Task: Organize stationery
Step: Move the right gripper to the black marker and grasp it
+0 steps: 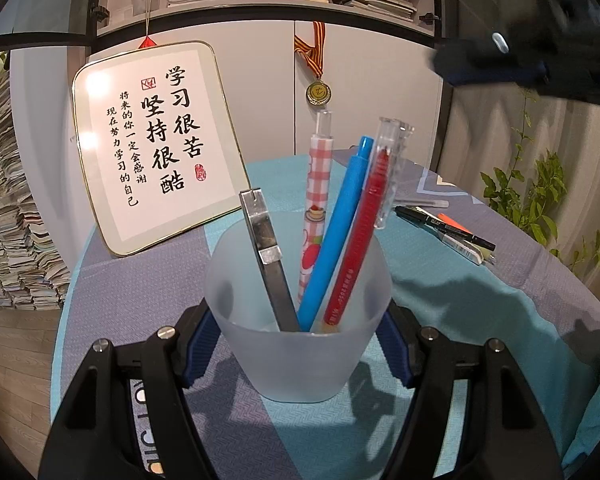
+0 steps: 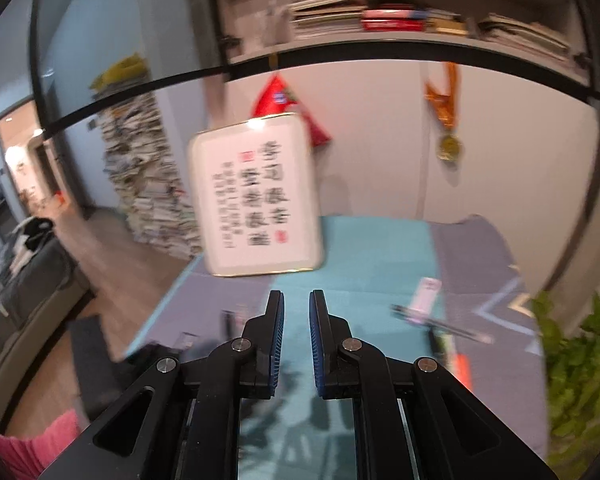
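Left wrist view: left gripper clamps a frosted cup upright on the surface, holding a blue pen and red pen; right gripper hangs slightly parted, empty; loose pens lie beyond.

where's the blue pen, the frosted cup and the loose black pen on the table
blue pen (image 1: 342, 236): left wrist view, middle of its barrel.
frosted cup (image 1: 300, 360): left wrist view, front wall.
black pen (image 1: 440, 226): left wrist view, mid-barrel.
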### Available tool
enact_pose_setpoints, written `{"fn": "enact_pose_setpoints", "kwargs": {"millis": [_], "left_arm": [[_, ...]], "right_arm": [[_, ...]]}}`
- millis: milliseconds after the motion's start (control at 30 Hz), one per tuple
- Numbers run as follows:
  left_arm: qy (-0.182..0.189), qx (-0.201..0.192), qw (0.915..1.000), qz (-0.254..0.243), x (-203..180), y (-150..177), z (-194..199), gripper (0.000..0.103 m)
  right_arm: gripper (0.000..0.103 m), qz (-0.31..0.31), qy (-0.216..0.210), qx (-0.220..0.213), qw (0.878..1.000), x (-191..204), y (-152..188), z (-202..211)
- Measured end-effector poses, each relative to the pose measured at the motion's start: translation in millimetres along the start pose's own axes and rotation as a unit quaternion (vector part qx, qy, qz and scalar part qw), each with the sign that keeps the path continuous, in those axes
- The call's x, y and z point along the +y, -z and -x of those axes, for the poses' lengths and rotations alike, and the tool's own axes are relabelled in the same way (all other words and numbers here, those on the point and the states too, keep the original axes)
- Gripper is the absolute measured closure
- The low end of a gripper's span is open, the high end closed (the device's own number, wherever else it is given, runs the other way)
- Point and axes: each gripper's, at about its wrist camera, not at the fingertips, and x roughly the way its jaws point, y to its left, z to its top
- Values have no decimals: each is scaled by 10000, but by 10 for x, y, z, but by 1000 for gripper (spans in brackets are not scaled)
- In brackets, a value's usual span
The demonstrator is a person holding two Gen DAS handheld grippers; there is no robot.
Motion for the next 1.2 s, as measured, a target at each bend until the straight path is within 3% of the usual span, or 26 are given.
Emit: {"fn": "enact_pose_setpoints", "kwargs": {"millis": [133, 267, 333, 533, 867, 1033, 1200], "left_arm": [[-1, -2, 10000, -5, -7, 4, 1, 34], [1, -2, 10000, -5, -5, 4, 1, 34], [-1, 4, 10000, -3, -8, 6, -1, 34], [3, 2, 10000, -3, -5, 7, 1, 34], [4, 2, 10000, -5, -5, 8, 2, 34], [16, 15, 10000, 7, -7, 14, 5, 34], [12, 25, 10000, 9, 6, 11, -4, 34]], "right_arm": [[91, -292, 653, 477, 9963, -455, 160, -67], [91, -650, 1265, 1150, 9831, -939, 489, -298], [91, -763, 1376, 1341, 9784, -1112, 626, -377], [91, -894, 1218, 1584, 9758, -1316, 822, -540], [91, -691, 878, 1650, 9799, -1170, 868, -677], [91, -490, 1228, 1717, 9762, -1119, 900, -754], [93, -443, 720, 1583, 9838, -1015, 890, -576]]}}
